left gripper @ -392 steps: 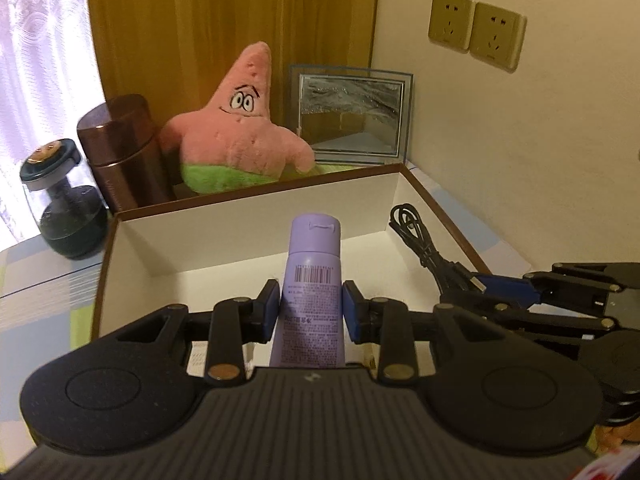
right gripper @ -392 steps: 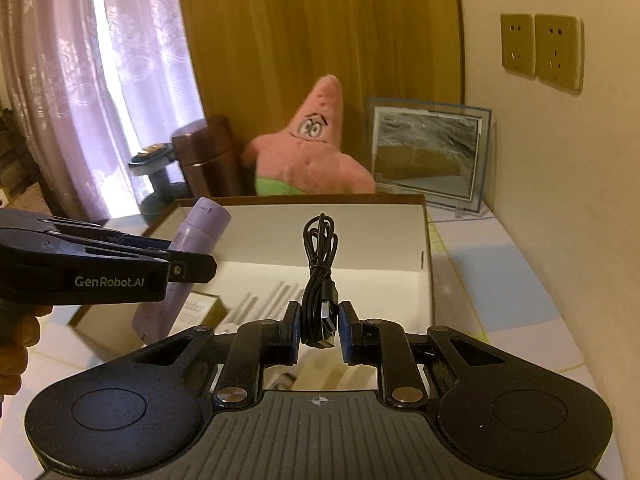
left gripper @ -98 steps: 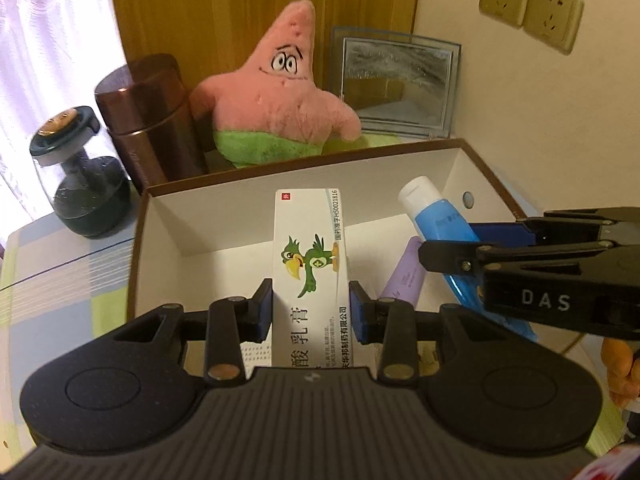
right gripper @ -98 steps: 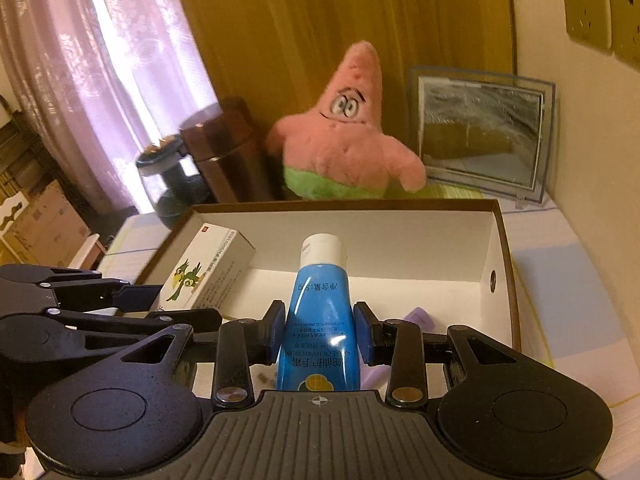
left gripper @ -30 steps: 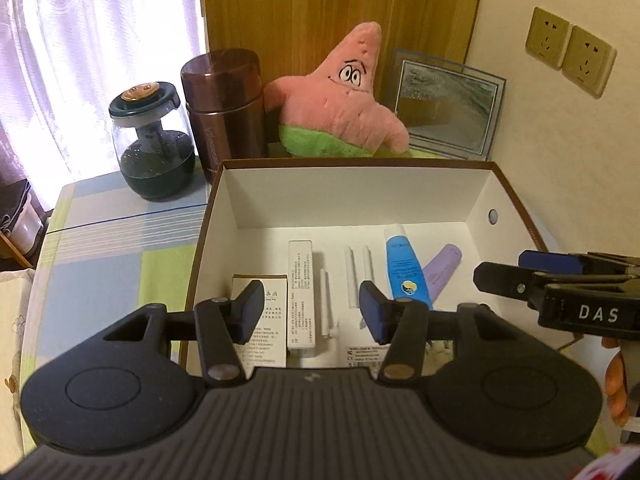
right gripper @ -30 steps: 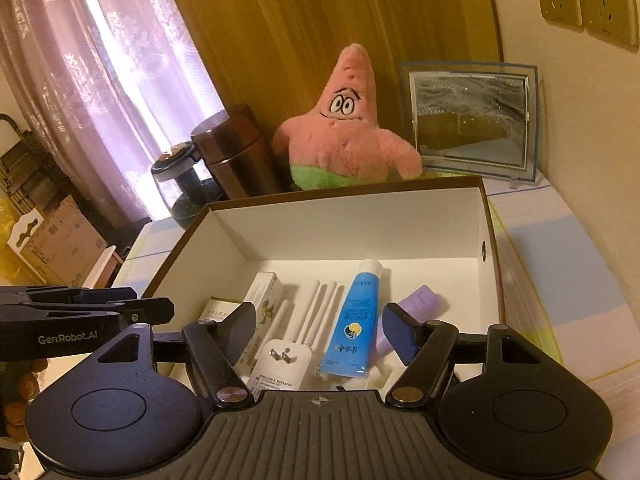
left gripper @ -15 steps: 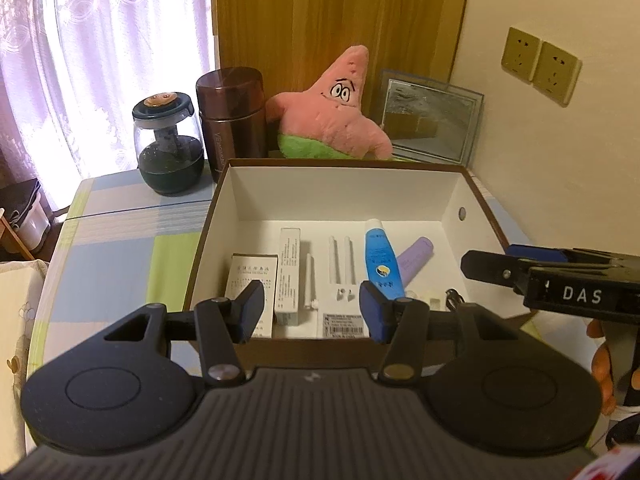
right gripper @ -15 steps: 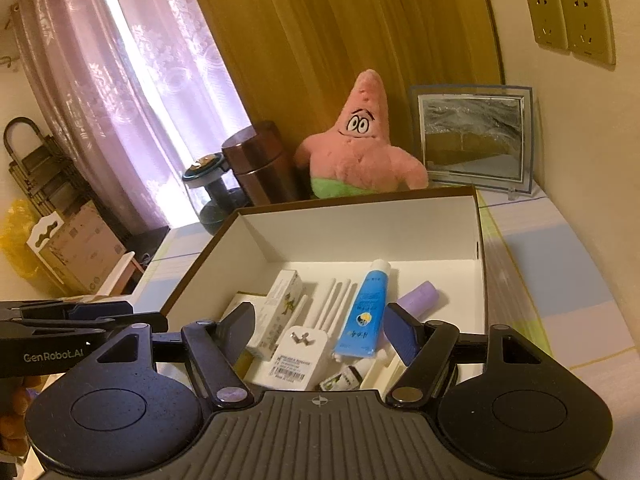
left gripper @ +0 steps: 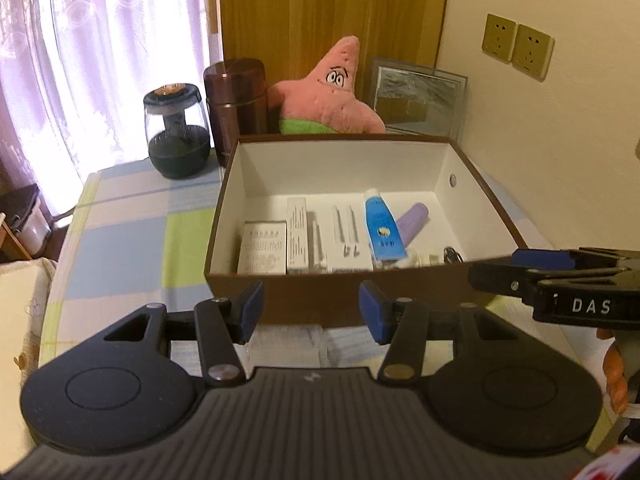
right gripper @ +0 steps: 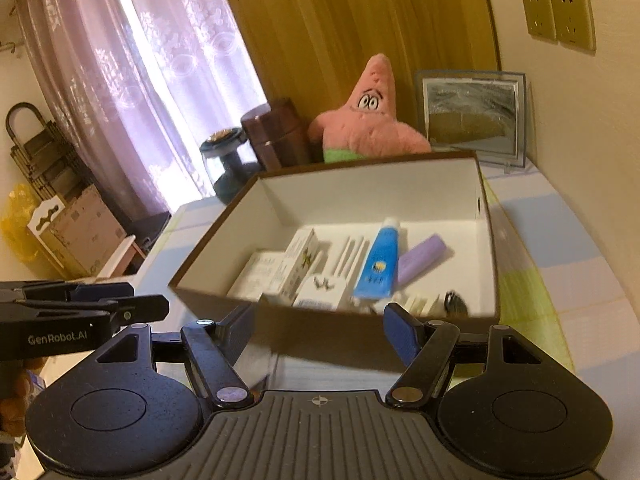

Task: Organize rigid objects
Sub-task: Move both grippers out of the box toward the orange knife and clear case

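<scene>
We see the table (left gripper: 132, 240) with its checked cloth of blue, green and white, and on it a brown box (left gripper: 304, 296) with white inner walls, open at the top. Behind the box stand a pink star plush (left gripper: 332, 100), a framed picture (left gripper: 420, 96), a brown flask (left gripper: 236, 100) and a dark glass jar (left gripper: 176, 136). Near our side of the box floor, from left to right, lie a white carton (left gripper: 264, 246), a narrow white carton (left gripper: 297, 234), a white charger (left gripper: 348, 256), a blue tube (left gripper: 382, 232) and a purple tube (left gripper: 414, 220), the two tubes touching. A black cable (left gripper: 452, 255) sits at the right near corner. Our left gripper (left gripper: 311, 312) hangs just in front of the box, jaws apart and empty. Our right gripper (right gripper: 318, 332) does the same, jaws spread wider, nothing between them.
</scene>
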Demonstrator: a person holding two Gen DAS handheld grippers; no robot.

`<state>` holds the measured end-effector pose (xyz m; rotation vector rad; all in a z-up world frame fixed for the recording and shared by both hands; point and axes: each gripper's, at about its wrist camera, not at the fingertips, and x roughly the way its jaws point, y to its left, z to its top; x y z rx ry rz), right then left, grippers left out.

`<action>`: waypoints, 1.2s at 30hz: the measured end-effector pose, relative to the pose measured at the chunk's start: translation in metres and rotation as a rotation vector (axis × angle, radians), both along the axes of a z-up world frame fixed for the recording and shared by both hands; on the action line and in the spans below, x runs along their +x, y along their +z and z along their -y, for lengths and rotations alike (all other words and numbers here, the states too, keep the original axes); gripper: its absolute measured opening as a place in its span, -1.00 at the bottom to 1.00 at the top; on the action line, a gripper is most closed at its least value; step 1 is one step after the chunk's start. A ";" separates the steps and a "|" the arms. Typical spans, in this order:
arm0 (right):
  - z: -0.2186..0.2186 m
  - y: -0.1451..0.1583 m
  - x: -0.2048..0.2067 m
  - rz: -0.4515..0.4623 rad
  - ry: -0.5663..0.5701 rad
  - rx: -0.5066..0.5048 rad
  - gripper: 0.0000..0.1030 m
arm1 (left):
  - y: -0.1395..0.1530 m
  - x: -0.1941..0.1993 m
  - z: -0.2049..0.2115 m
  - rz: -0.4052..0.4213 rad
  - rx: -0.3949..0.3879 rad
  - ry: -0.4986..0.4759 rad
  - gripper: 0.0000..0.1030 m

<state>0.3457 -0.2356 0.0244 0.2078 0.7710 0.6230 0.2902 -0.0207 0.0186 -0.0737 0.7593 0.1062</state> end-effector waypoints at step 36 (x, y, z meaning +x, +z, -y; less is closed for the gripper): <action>-0.070 -0.065 -0.072 -0.099 0.126 -0.143 0.32 | -0.081 -0.061 -0.044 -0.161 -0.033 -0.034 0.00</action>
